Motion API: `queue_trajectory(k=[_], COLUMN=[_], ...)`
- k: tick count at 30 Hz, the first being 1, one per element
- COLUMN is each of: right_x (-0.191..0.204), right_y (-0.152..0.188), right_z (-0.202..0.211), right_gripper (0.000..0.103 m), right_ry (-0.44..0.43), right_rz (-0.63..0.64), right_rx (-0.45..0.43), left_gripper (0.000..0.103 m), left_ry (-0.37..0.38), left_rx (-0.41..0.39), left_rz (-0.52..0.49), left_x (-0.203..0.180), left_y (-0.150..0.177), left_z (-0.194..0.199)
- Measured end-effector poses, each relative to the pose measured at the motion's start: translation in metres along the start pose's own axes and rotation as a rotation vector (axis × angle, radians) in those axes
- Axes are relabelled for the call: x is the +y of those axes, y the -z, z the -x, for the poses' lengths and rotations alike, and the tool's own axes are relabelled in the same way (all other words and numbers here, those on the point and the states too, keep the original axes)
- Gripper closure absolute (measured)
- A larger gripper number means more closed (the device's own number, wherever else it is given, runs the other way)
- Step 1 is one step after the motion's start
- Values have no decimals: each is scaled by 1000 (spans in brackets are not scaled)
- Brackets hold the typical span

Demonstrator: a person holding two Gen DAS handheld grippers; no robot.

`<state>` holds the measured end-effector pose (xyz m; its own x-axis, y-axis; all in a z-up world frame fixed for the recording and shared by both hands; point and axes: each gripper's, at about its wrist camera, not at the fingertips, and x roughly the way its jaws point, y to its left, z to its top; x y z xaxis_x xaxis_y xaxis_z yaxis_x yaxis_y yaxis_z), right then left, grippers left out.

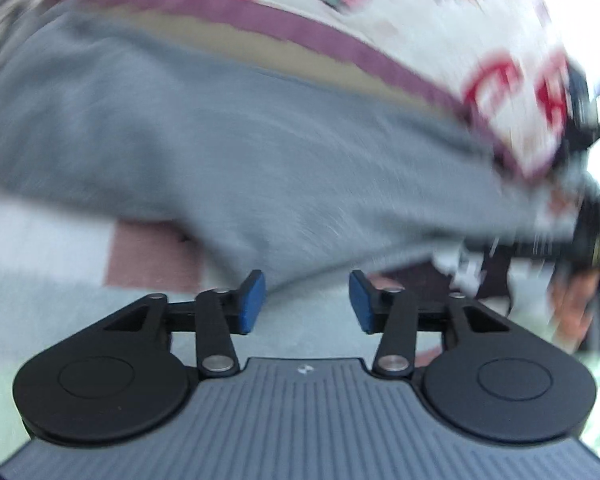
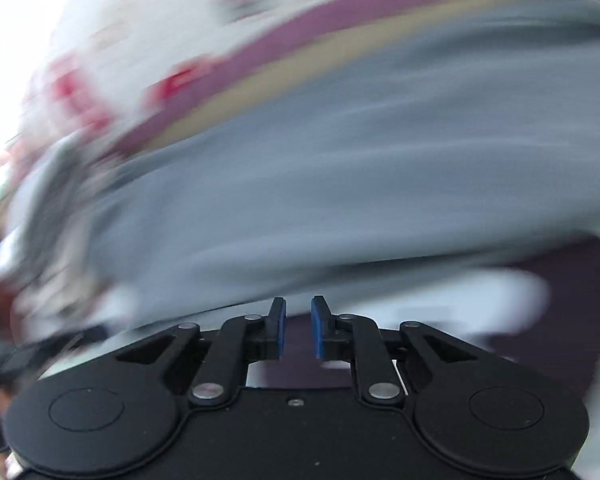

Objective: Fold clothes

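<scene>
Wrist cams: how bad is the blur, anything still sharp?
Left wrist view: grey garment smeared by motion, left hand-held gripper sharp. Right wrist view: heavier streaking on the garment, right hand-held gripper crisp, top-left corner blown out white.

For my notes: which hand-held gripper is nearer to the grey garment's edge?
Right, by a little. The right hand-held gripper has its tips at the grey garment edge; the left hand-held gripper, jaws wider, sits just short of it.
</scene>
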<state>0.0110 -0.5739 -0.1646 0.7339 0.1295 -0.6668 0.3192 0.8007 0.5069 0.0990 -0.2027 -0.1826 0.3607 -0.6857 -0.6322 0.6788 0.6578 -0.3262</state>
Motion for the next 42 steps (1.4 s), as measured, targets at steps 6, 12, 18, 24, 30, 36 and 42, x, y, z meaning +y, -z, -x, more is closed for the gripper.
queue_trajectory(k=[6, 12, 18, 24, 30, 36, 42], right_x=[-103, -164, -202, -211, -203, -176, -197], right_y=[-18, -23, -38, -82, -120, -151, -145], right_z=[42, 67, 80, 69, 65, 97, 74], right_gripper=[61, 59, 56, 45, 99, 103, 103], right_ry=[160, 184, 235, 433, 572, 471, 599], right_rz=[-301, -452, -490, -345, -132, -24, -1], right_rx=[-198, -308, -353, -297, -270, -400, -269], left_gripper=[89, 103, 98, 37, 99, 100, 103], left_ry=[-271, -435, -236, -146, -151, -144, -139], left_rx=[107, -15, 3, 220, 229, 143, 147], left_rz=[-159, 7, -83, -408, -486, -321, -201], left_x=[-30, -21, -45, -69, -61, -47, -32], left_y=[-8, -18, -12, -22, -29, -34, -22], left_z=[-46, -6, -13, -65, -67, -43, -33])
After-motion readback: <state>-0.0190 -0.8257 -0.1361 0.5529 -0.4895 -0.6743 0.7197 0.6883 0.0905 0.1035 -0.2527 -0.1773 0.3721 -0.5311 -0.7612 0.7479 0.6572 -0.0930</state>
